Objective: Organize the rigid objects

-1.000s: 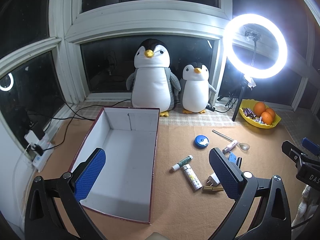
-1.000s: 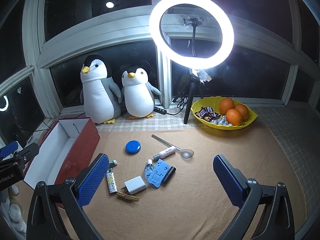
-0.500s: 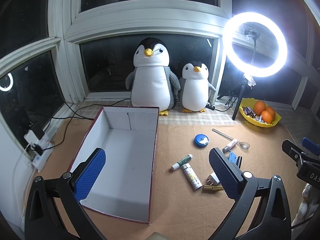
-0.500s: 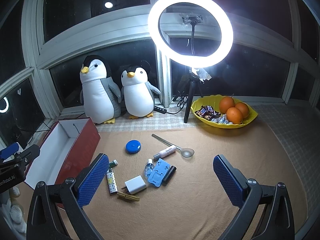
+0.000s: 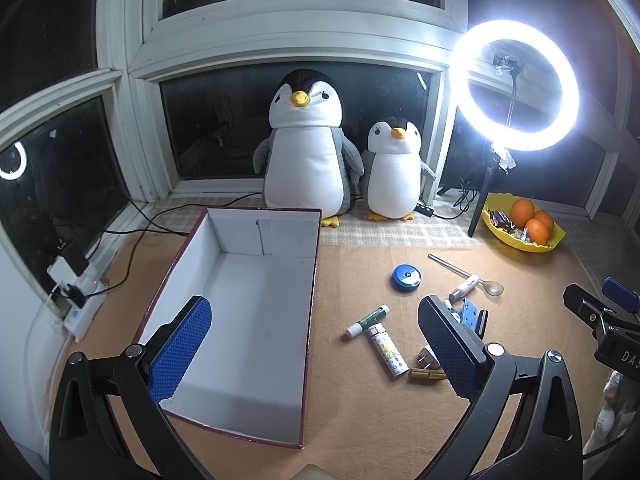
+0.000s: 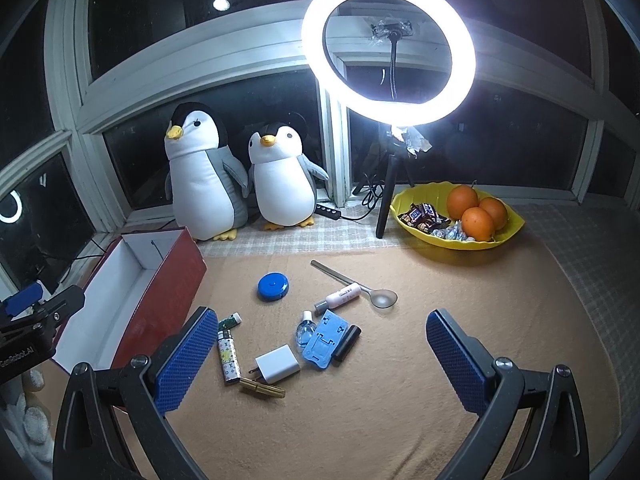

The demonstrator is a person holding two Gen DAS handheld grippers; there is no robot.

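Two hand-held grippers hover above a tan mat, both with blue-padded fingers spread wide and holding nothing. The left gripper (image 5: 314, 344) hangs over the near end of a red box (image 5: 240, 300) with a white, bare interior, standing at the left of the mat. The right gripper (image 6: 320, 358) is poised over a scatter of small items to the right of the box: a white charger plug (image 6: 278, 368), a patterned lighter (image 6: 228, 356), a green-and-white tube (image 6: 229, 321) just beyond it, a wooden clothespin (image 6: 262, 388) nearest the camera, a blue phone stand (image 6: 324, 338) lying between a small blue bottle (image 6: 305, 330) and a black stick (image 6: 346, 345), a pink-white tube (image 6: 340, 295) touching a metal spoon (image 6: 356, 285), and a round blue tape measure (image 6: 273, 286) farther back. Nothing lies between the items and the box.

Along the far window sill stand a large plush penguin (image 6: 202, 176) and a small plush penguin (image 6: 282, 178). To their right a lit ring light (image 6: 388, 50) rises on a tripod, beside a yellow bowl (image 6: 508, 236) of oranges and wrapped sweets. Cables and a power strip (image 5: 76, 300) lie at the far left.
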